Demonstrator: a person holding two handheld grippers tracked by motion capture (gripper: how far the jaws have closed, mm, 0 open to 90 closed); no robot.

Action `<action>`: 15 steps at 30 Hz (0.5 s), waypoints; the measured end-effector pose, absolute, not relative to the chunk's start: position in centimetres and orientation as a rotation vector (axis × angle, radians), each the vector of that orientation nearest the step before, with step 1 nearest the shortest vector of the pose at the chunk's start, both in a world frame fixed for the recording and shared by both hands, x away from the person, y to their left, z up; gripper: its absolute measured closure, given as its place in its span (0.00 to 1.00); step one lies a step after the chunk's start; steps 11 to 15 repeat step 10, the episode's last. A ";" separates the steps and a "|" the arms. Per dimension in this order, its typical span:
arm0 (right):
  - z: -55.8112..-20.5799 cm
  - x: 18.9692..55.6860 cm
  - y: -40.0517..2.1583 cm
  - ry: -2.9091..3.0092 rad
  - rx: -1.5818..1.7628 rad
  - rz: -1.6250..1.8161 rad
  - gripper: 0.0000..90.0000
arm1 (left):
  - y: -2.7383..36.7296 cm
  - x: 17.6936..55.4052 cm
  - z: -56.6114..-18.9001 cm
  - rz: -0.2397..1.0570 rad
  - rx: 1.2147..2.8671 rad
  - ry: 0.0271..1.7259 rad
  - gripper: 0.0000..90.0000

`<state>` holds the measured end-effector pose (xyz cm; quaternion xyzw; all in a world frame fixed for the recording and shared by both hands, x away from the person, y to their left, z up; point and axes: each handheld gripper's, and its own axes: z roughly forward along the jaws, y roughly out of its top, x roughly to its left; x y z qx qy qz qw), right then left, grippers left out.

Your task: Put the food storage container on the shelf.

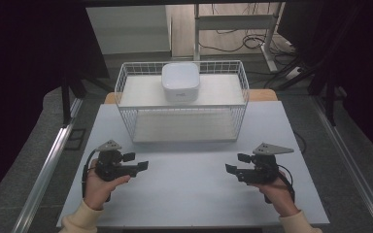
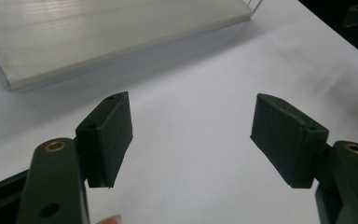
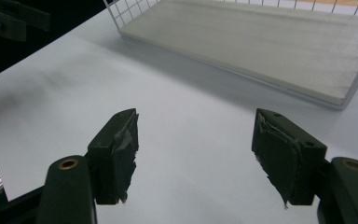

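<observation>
A white wire rack [image 1: 182, 102] with two shelves stands at the back of the white table [image 1: 189, 194]. On its top shelf sits a white square bowl [image 1: 180, 81], upside down. My left gripper [image 1: 137, 162] is held at the front left of the table, open, jaws pointing right with nothing between them. My right gripper [image 1: 237, 163] is at the front right, open and empty, jaws pointing left. In the left gripper view the gripper [image 2: 191, 140] faces the rack's lower shelf [image 2: 98, 32]. In the right gripper view the gripper [image 3: 196, 154] has worn pads [image 3: 126, 149] and the lower shelf [image 3: 261, 42] lies ahead.
A metal rail [image 1: 48, 170] runs along the left of the table and another [image 1: 354, 165] along the right. Desk legs and cables [image 1: 252, 39] lie on the floor behind the rack. Bare table lies between the two grippers.
</observation>
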<state>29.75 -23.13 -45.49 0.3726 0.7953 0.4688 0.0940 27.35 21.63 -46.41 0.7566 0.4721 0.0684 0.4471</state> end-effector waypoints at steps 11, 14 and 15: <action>-45.3 29.5 -23.6 2.322 1.084 1.392 0.31 | 21.7 27.2 -46.5 0.184 1.883 1.166 0.31; -45.3 29.5 -23.6 2.322 1.084 1.392 0.31 | 21.7 27.2 -46.5 0.184 1.883 1.166 0.31; -45.3 29.5 -23.6 2.322 1.084 1.392 0.31 | 21.7 27.2 -46.5 0.184 1.883 1.166 0.31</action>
